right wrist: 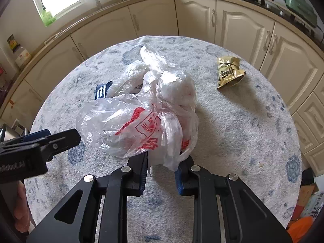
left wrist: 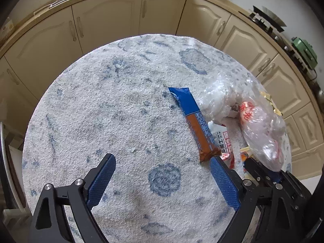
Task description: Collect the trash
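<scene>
Right gripper (right wrist: 162, 162): jaws drawn narrow, pinching the near edge of the plastic bag (right wrist: 141, 111), thin film caught betw. the blue pads. Bag is clear, crumpled, w/ red printed characters & a red box outline; knotted white-ish bundle sits at its far end, whole thing lying straight ahead of the right jaws on the round blue-speckled table (right wrist: 232, 131). Left gripper (left wrist: 163, 162): jaws wide, nothing betw. them, only bare tabletop. Blue & brown wrapper (left wrist: 194, 121), long & flat, lies just ahead of its right finger, brown crimped end nearly touching the tip. A white packet w/ red print (left wrist: 224, 141) peeks from under it. Gold snack packet (right wrist: 229, 74), creased, dark print, sits well apart, ahead & right of right jaws.
</scene>
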`<state>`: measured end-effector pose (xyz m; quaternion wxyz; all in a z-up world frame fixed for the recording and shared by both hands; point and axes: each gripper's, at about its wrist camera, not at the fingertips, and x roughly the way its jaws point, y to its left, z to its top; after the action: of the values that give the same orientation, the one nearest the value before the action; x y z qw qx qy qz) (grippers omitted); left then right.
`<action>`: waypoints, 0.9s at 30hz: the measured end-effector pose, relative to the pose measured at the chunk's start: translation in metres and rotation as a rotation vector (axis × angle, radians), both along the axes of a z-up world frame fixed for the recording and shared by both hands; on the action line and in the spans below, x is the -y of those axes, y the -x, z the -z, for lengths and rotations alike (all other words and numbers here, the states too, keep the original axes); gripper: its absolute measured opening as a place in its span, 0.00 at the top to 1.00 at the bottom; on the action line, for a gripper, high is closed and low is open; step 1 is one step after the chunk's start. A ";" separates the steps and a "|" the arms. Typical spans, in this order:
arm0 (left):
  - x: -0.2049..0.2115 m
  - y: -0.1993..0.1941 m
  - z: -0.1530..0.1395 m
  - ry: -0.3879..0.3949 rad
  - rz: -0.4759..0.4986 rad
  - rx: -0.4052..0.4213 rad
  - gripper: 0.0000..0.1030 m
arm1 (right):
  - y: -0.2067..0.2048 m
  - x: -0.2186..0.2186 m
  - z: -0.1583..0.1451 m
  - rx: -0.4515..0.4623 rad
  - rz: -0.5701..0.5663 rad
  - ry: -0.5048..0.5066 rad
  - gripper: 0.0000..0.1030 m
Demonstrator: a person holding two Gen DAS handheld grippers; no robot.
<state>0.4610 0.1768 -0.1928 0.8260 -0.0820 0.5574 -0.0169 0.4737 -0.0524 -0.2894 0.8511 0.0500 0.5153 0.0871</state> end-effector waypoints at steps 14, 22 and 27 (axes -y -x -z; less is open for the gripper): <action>0.032 -0.052 0.022 -0.049 -0.019 0.009 0.70 | -0.031 0.017 0.003 0.002 -0.059 -0.022 0.78; 0.036 -0.029 0.023 -0.113 0.014 -0.001 0.86 | -0.017 0.015 0.004 -0.015 -0.071 -0.043 0.78; 0.038 0.009 0.019 -0.117 0.032 -0.010 0.86 | 0.012 0.012 -0.005 -0.013 -0.068 -0.055 0.78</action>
<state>0.4523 0.1392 -0.2115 0.8262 -0.0246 0.5628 0.0029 0.4618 -0.0648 -0.2843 0.8426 0.0565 0.5196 0.1296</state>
